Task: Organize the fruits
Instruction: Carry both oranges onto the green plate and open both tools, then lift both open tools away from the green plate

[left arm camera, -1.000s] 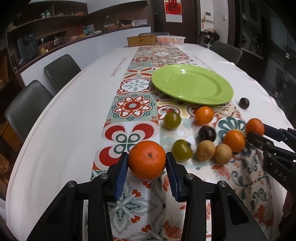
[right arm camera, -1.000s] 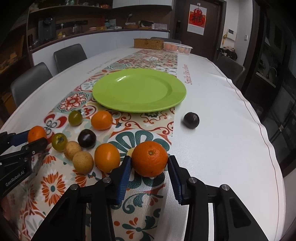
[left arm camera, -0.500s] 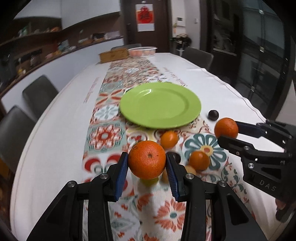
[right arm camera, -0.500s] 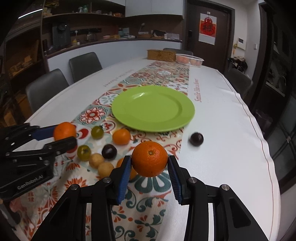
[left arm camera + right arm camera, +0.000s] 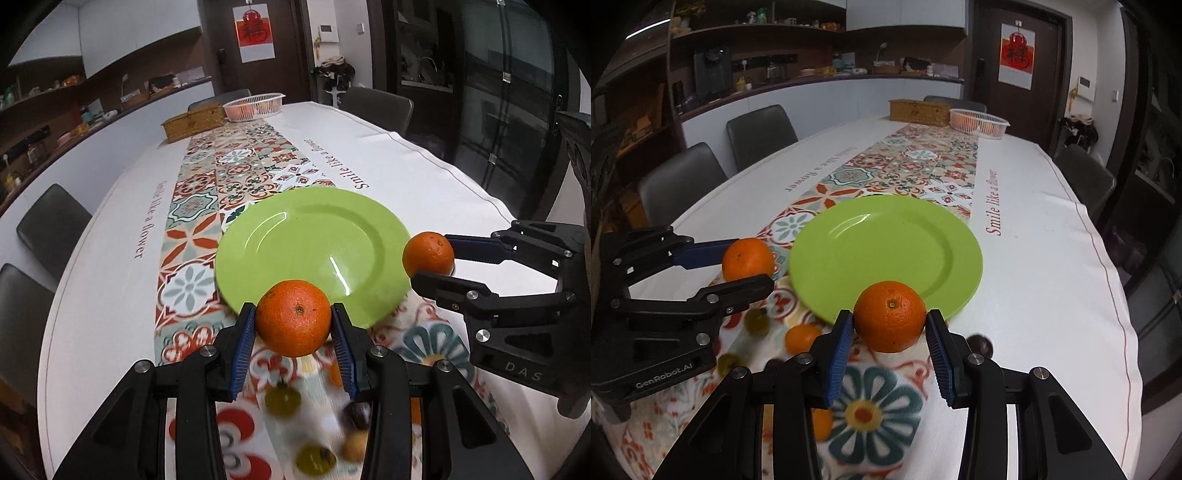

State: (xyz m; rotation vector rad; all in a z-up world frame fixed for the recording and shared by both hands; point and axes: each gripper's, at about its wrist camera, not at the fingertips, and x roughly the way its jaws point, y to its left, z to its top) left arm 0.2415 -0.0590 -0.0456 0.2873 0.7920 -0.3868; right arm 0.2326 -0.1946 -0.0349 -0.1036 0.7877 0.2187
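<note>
My left gripper [image 5: 293, 325] is shut on an orange [image 5: 293, 317] and holds it in the air just short of the near rim of the empty green plate [image 5: 314, 240]. My right gripper [image 5: 890, 323] is shut on a second orange [image 5: 889, 315], also in the air at the plate's [image 5: 886, 251] near rim. Each gripper shows in the other's view: the right one [image 5: 430, 258] at the plate's right edge, the left one [image 5: 748, 264] at its left edge. Several small fruits lie blurred on the patterned runner below, among them a green one [image 5: 282, 400] and a small orange one [image 5: 801, 338].
A dark plum [image 5: 982, 345] lies on the white cloth right of the runner. A wicker box [image 5: 918, 110] and a white basket [image 5: 979, 123] stand at the table's far end. Grey chairs [image 5: 757, 136] line the sides.
Both grippers have risen and moved forward with their oranges, from above the loose fruits to the plate's near rim. The plate looks larger and closer.
</note>
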